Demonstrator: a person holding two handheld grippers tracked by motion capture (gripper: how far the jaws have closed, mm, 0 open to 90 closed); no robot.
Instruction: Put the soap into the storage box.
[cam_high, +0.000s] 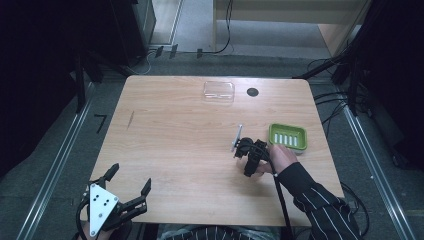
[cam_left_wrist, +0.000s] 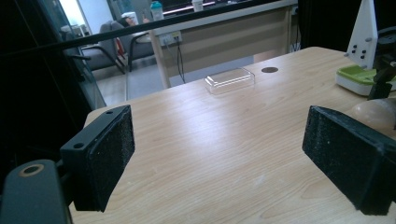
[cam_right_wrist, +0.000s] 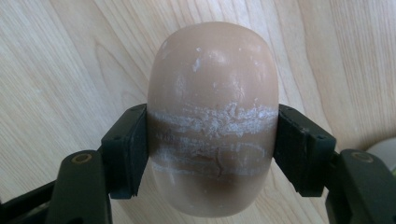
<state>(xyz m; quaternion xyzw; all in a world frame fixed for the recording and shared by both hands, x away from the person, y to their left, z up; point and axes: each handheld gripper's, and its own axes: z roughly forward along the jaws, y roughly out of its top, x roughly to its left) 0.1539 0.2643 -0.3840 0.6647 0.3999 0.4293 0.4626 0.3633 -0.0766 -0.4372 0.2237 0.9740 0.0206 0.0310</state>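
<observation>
The right tool pinches a tan soap bar across its short width; the bar's long axis runs straight out from the jaws, rounded end pointing away, above the bench at its right side. Just right of it sits a green soap dish, its slotted tray bare. A clear lid lies at the far edge. The left tool rests at the near left corner, jaws spread wide around nothing.

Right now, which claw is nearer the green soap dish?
Right. The right claw, shut on the soap, sits just beside the green soap dish; the left claw is across the table, open.
</observation>
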